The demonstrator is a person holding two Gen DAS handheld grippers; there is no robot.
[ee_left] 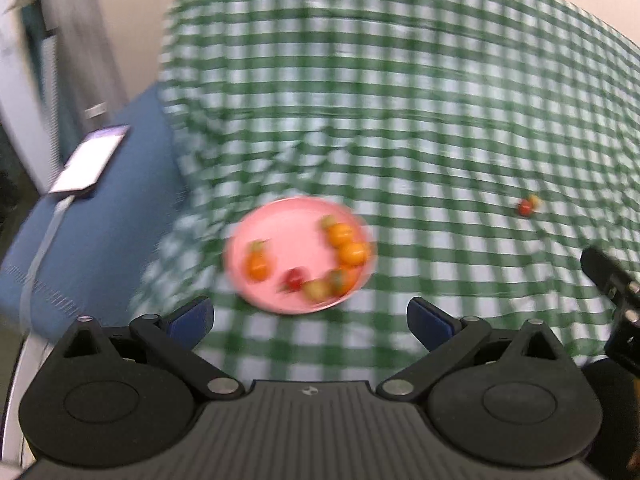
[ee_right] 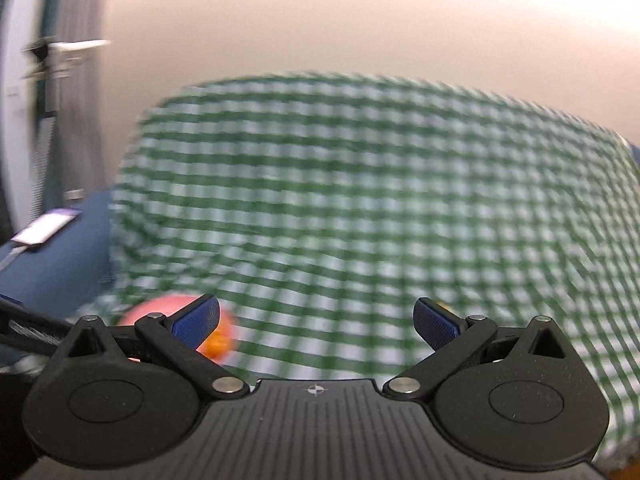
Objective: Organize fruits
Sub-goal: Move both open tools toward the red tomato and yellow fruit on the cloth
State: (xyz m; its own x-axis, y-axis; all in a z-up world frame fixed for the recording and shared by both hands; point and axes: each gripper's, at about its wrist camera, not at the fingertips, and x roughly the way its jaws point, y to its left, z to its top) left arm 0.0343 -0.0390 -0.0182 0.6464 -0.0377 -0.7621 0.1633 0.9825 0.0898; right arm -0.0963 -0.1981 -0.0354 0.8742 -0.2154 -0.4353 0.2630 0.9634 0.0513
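Fingers spread wide on both tools, blue pads point(ee_left: 192, 318) apart, nothing between them. The left gripper point(ee_left: 310, 320) hangs just short of the pink plate point(ee_left: 288, 240), which sits on the green-and-white checked cloth point(ee_left: 400, 120) a little ahead of the fingertips and slightly left of centre. Both views are motion-blurred, so fruit detail is soft.

On the plate: small orange fruits point(ee_left: 346, 242) bunched along the right rim, one orange fruit point(ee_left: 257, 264) alone on the left side, a red fruit point(ee_left: 294, 279) near the front edge, and a yellowish one point(ee_left: 316, 290) just beside it. They look like cherry tomatoes with green tops, but it's too blurred to be sure. Well apart from the plate, far right on the cloth, a stray red fruit point(ee_left: 525, 208) lies touching a yellow fruit point(ee_left: 535, 200).

The right gripper point(ee_right: 316, 322) is also empty, aimed across the cloth. In its view the plate shows only partly, low left behind the left finger, with one orange fruit visible at its edge. A black piece of the right tool pokes into the left wrist view at the right edge.

The cloth is rumpled and covers a blue surface point(ee_left: 100, 200). A phone point(ee_left: 90, 160) with a lit screen lies on the bare blue part to the left, a white cable point(ee_left: 40, 256) running from it.
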